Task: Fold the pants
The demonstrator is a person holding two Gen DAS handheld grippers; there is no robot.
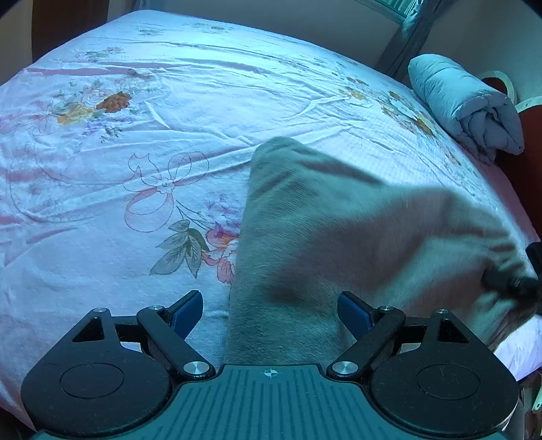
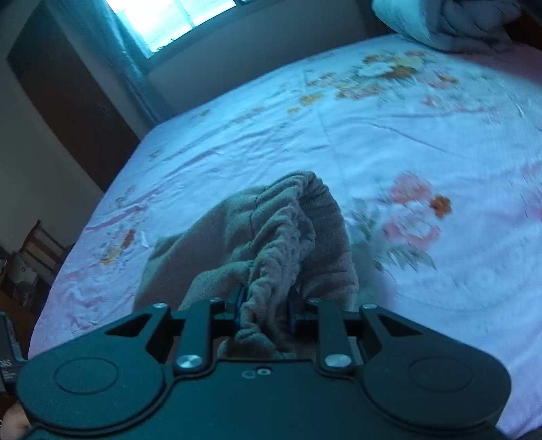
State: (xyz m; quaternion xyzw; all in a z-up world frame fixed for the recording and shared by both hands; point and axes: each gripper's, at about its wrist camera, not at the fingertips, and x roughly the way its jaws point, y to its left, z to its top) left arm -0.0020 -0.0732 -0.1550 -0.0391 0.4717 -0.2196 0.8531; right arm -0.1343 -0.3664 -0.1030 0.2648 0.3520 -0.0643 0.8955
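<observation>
Right tool (image 2: 266, 311) clamped on gathered elastic waistband of grey pants (image 2: 271, 243); left tool (image 1: 269, 313) spread wide, pants fabric (image 1: 338, 237) passing between its fingers ungripped; pants lifted and draped over floral bedsheet (image 1: 169, 101); rolled grey quilt (image 1: 467, 105) beyond pants, at bed edge.

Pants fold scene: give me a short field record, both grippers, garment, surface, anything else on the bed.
left gripper: jaws spread wide, blue pads either side of the cloth, not clamped
right gripper: shut on the bunched elastic waistband
pants: grey-brown fleece, partly lifted off the bed, motion-blurred in the left wrist view
surface: bed with floral bedsheet, wrinkled
other item: rolled grey quilt at the far right edge of the bed
background: lit window with curtain beyond the bed
fold state: no fold visible yet
</observation>
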